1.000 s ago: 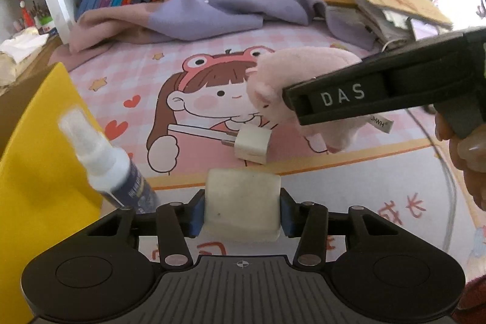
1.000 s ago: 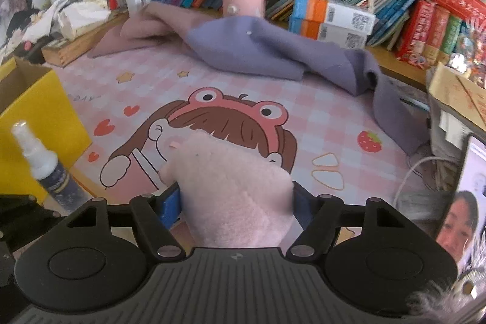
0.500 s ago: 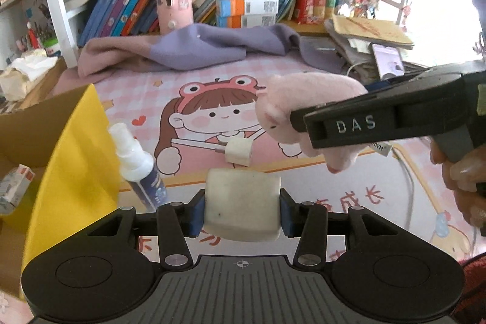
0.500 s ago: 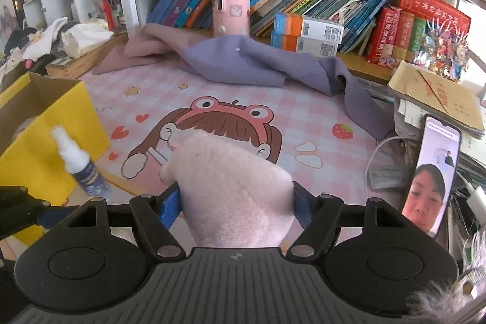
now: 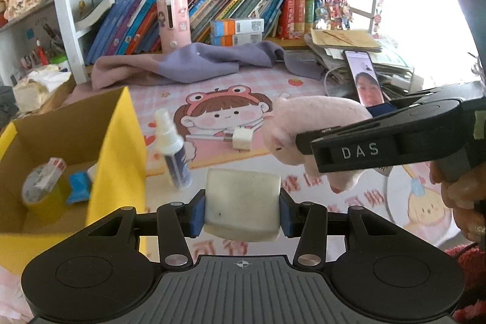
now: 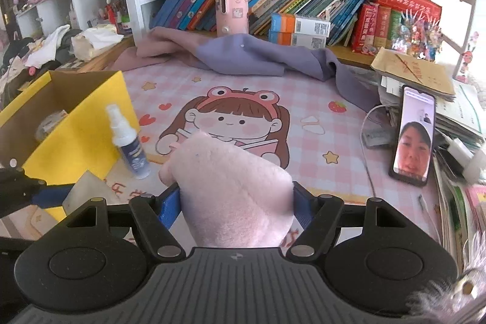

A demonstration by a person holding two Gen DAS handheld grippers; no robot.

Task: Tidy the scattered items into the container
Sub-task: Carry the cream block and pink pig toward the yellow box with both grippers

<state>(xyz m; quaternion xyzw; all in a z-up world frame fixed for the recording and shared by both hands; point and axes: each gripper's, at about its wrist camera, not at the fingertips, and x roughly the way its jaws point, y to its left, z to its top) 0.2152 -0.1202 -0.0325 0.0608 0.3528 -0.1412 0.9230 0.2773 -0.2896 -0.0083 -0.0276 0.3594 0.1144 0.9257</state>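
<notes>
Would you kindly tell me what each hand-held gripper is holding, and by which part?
Left hand-held gripper: white block, clamped across its two sides. Right hand-held gripper: pink plush toy, squeezed across its body.

We have lifted both grippers back from the mat (image 5: 303, 87): the yellow box (image 5: 118, 160) now opens below the left gripper (image 5: 242, 207), baring a tape roll (image 5: 41, 184) and blue packet (image 5: 79, 185) inside; the spray bottle (image 5: 173, 148) and charger (image 5: 242, 139) sit farther off, and a phone (image 6: 413, 138) has come into the right view
</notes>
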